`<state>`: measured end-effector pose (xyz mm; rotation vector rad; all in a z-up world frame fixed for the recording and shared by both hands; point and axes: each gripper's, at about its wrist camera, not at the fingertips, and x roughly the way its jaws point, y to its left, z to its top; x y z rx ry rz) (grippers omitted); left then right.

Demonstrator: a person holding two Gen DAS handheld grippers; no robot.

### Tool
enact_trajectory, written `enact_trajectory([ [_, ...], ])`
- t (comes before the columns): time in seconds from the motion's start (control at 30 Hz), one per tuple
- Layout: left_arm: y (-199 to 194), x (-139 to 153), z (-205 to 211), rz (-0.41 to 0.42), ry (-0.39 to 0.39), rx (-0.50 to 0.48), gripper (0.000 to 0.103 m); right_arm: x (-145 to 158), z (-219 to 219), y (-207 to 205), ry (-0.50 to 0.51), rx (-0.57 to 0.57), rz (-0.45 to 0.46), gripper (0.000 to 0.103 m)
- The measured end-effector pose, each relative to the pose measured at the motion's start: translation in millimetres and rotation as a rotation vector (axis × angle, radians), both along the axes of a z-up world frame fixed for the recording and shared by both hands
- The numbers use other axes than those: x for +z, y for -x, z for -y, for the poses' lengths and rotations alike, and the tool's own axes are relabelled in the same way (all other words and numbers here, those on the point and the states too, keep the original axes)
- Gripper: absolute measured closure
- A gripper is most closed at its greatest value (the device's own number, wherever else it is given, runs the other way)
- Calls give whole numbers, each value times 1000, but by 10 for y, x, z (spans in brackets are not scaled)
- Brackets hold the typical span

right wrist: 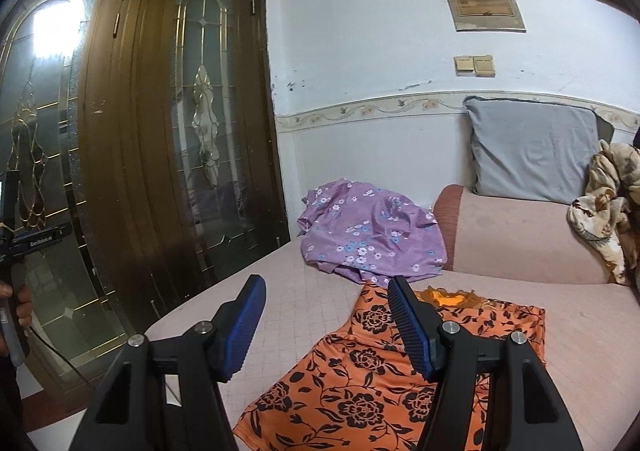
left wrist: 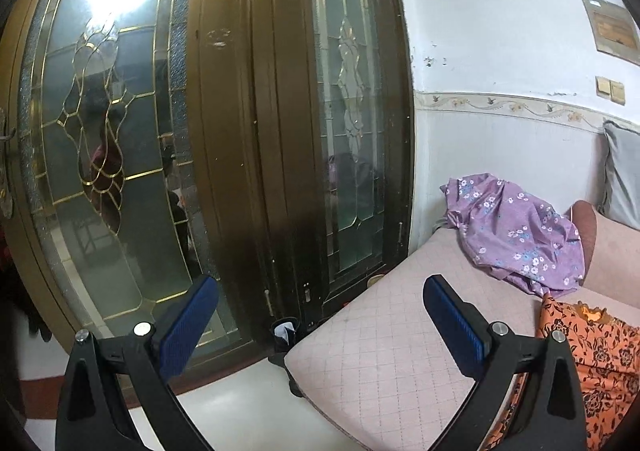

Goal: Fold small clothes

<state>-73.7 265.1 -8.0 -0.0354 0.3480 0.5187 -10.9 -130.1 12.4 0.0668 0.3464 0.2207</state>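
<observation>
**Ana:** Right wrist view first: where is the orange floral garment (right wrist: 360,371)?

**Ben:** Spread flat on the pink quilted sofa seat (right wrist: 280,291), near its front edge, with the neckline turned toward the backrest. The right tool (right wrist: 326,325) hangs above it, blue pads apart, nothing between them, not touching the cloth. So it is released.

**Ana:** And the purple flowered garment (right wrist: 368,235)?

**Ben:** Crumpled in a heap at the seat's far corner, against the wall, just beyond the orange one. Whether the two touch I cannot tell.

**Ana:** Left wrist view?

**Ben:** The left tool (left wrist: 320,325) is spread wide and empty, held over the seat's left edge, pointing toward the brown glass-panelled door (left wrist: 248,131). The orange garment (left wrist: 592,355) shows only at the lower right, partly behind the right-hand finger. The purple one (left wrist: 516,235) sits at the far end of the seat (left wrist: 380,351).

**Ana:** Anything else on the sofa?

**Ben:** A grey cushion (right wrist: 532,151) leans on the wall above the backrest, and a beige patterned cloth (right wrist: 604,207) is bunched at the far right.
</observation>
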Motion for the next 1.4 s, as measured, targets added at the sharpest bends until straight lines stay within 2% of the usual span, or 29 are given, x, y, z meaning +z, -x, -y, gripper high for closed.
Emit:
enact_trajectory([
  [0.33, -78, 42, 239, -3, -46, -33, 1, -9, 114, 16, -10, -35, -7, 36],
  [0.73, -228, 31, 606, -34, -91, -107, 1, -35, 459, 36, -40, -120, -14, 36],
  [0.83, -280, 5, 694, -57, -85, -131, 1, -59, 589, 26, -36, -165, -18, 35],
  [1.07, -274, -99, 1052, -92, -63, -252, 1, -127, 994, -127, -29, -304, -90, 35],
  [1.23, -311, -144, 1290, -125, -41, -332, 1, -6, 1199, -17, -13, -391, -54, 35],
  [1.4, -249, -115, 1463, -114, -55, -366, 1, 58, 1357, 73, 1, -457, -53, 35],
])
